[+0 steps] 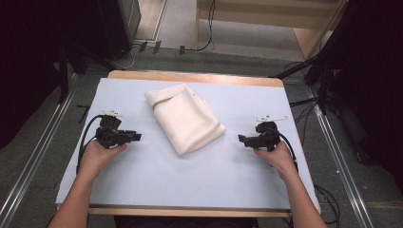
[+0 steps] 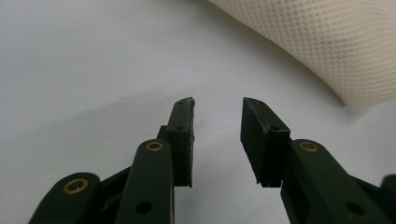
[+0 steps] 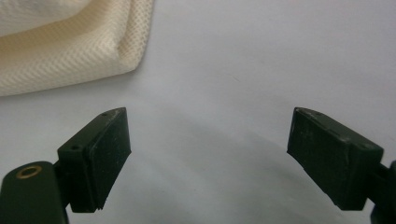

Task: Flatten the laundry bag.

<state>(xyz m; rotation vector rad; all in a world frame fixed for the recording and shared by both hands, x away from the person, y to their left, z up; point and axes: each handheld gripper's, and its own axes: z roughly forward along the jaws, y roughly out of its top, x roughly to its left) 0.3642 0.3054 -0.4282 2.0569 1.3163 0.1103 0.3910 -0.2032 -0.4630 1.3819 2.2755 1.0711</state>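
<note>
Grippers parted and empty on either side of a folded cloth.

Left gripper (image 1: 135, 137) has a narrow gap, right gripper (image 1: 241, 139) a wide one; both hold nothing. Between them the cream folded cloth (image 1: 184, 118) lies on the table (image 1: 157, 180), touching neither.

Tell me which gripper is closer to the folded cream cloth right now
The right gripper, narrowly. It sits just off the cloth's near corner, jaws open and empty. The left gripper rests a little farther off on the opposite side, jaws also open, neither touching the cloth.
</note>
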